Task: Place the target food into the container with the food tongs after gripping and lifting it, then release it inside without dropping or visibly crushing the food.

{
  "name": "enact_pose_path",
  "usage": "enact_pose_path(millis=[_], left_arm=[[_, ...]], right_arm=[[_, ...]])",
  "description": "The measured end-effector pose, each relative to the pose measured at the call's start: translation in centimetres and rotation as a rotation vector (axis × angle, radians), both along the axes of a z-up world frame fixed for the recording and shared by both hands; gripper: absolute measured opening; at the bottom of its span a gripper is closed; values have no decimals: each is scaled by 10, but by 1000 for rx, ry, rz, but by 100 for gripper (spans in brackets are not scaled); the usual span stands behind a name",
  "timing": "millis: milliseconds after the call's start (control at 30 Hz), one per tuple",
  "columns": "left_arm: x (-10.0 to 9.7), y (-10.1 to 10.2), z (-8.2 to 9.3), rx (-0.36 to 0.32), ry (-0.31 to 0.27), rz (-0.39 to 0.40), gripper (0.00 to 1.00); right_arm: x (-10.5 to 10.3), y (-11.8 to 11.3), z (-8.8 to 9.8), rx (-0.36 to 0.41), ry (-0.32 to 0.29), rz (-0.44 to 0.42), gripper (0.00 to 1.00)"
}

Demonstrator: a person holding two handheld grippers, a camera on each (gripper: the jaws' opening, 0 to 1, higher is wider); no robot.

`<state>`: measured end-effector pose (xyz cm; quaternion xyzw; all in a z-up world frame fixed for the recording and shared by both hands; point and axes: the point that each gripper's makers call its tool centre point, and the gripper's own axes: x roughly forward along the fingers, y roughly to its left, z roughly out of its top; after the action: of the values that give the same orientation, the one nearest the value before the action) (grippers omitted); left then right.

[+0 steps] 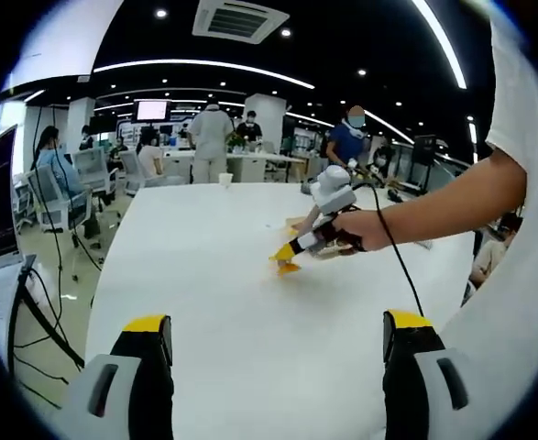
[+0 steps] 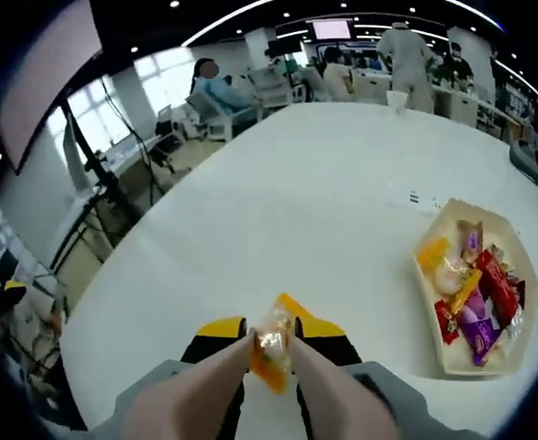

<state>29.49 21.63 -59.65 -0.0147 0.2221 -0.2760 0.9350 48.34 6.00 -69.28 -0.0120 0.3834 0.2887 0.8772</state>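
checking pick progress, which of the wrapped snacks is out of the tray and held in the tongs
The orange-wrapped snack pinched between the beige tong tips, above the white table. The other wrapped snacks, red, purple and yellow, lie in the cream paper tray.

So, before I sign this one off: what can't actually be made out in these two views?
- Left gripper view: the right gripper is small and far off; what it holds is unreadable.
- Left gripper view: the container sits behind the person's hand.
- Right gripper view: the tongs are cut off by the bottom edge.
- Right gripper view: the wrapped snack is blurred; any crushing is unclear.
- Right gripper view: wrappers in the tray are too small to read.
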Motion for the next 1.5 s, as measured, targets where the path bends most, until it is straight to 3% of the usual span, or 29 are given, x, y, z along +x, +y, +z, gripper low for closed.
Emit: enact_pose_path(millis=[333, 600, 767, 1167, 1500], left_arm=[[-6, -15, 9, 11, -29, -49, 96], [-14, -33, 13, 22, -42, -109, 96], [-18, -46, 14, 28, -43, -149, 96], [-10, -87, 17, 36, -54, -280, 96], [5, -132, 23, 55, -71, -410, 96]], right_arm=[[-21, -36, 30, 31, -71, -11, 20], [-52, -77, 51, 53, -134, -60, 20], [-68, -105, 61, 68, -163, -111, 20], [-132, -174, 87, 103, -234, -280, 21], [-168, -211, 87, 112, -252, -392, 21]])
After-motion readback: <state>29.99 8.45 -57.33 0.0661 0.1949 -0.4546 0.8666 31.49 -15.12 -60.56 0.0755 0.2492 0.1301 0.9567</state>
